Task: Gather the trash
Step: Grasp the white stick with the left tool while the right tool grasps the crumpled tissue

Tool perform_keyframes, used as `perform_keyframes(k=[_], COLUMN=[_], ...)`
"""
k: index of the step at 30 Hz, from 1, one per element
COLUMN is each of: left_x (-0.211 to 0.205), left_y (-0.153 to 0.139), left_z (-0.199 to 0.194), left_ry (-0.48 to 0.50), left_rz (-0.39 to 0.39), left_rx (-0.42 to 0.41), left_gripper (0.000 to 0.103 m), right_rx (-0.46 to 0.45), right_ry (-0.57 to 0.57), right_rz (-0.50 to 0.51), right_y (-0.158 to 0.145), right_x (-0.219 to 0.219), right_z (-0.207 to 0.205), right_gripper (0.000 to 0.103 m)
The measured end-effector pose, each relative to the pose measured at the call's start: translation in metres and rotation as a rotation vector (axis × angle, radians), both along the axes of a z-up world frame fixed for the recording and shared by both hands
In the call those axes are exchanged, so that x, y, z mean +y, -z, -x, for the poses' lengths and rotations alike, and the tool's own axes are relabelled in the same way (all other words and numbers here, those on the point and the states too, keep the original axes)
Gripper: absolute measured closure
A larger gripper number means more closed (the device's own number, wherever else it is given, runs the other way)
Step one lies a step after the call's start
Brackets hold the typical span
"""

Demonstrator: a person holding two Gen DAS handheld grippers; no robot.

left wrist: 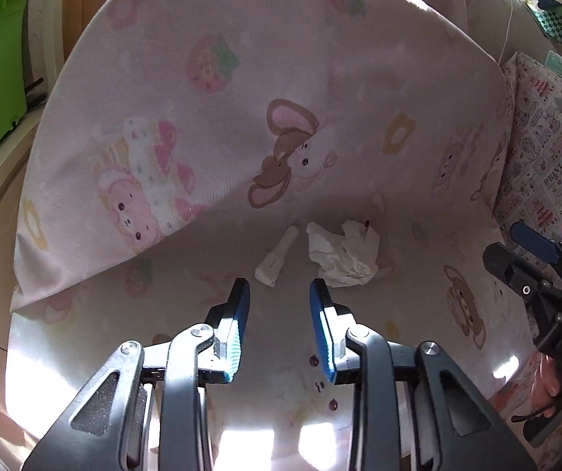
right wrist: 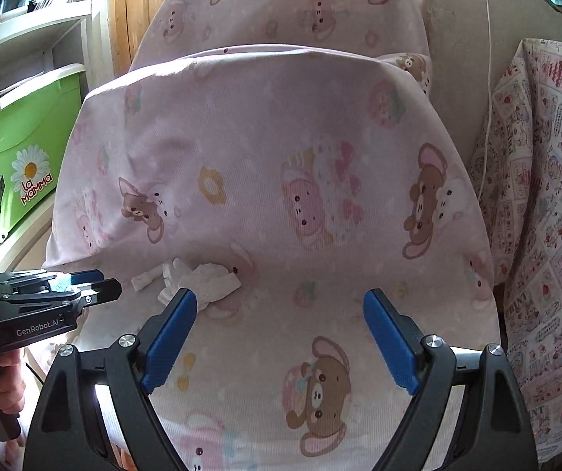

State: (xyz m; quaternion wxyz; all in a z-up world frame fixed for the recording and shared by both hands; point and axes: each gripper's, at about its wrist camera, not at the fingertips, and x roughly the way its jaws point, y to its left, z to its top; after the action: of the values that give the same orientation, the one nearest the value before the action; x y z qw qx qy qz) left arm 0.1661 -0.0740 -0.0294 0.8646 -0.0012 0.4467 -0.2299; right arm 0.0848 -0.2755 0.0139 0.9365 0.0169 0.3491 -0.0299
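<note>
Only left view shows rolled scrap (left wrist: 277, 254) clearly | left gripper (left wrist: 279, 288) narrowed, empty | right gripper (right wrist: 280, 304) wide, empty

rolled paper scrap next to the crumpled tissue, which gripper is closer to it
Left. The left gripper has its fingertips just short of the rolled paper scrap, not touching. The right gripper sits farther off, past the crumpled tissue.
</note>
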Motion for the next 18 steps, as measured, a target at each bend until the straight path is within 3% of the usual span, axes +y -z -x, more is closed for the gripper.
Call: perform_keyframes(k=[6, 8, 10, 15, 17, 18], left_x=[-0.022, -0.027, -0.030, -0.034, -0.034, -0.030], left_y=[0.005, 0.012, 0.019, 0.026, 0.028, 0.027], left_z=[-0.008, -0.015, -0.019, -0.023, -0.024, -0.024], left_ry=[-0.004, 0.023, 0.023, -0.008, -0.013, -0.014], left_rz=[-0.091, -0.091, -0.090, -0.118, -0.118, -0.118], left_rx=[-0.061, -0.028, -0.015, -0.036, -0.028, -0.027], left_gripper=[0.070, 0.055, 0.052, 0.056, 0.077, 0.083], right_rx=[0.034, 0.038, 0.038, 0.048, 0.050, 0.051], right_ry=[0.012, 0.004, 0.000, 0.004, 0.007, 0.009], right_rz=[0.031, 0.032, 0.038, 0.011, -0.004, -0.003], right_y=[0.011, 0.011, 0.012, 0.012, 0.011, 0.010], right_x=[0.002, 0.003, 0.004, 0.001, -0.002, -0.002], right_z=[-0.007, -0.008, -0.008, -0.008, -0.007, -0.007], right_gripper=[0.015, 0.015, 0.015, 0.015, 0.015, 0.015])
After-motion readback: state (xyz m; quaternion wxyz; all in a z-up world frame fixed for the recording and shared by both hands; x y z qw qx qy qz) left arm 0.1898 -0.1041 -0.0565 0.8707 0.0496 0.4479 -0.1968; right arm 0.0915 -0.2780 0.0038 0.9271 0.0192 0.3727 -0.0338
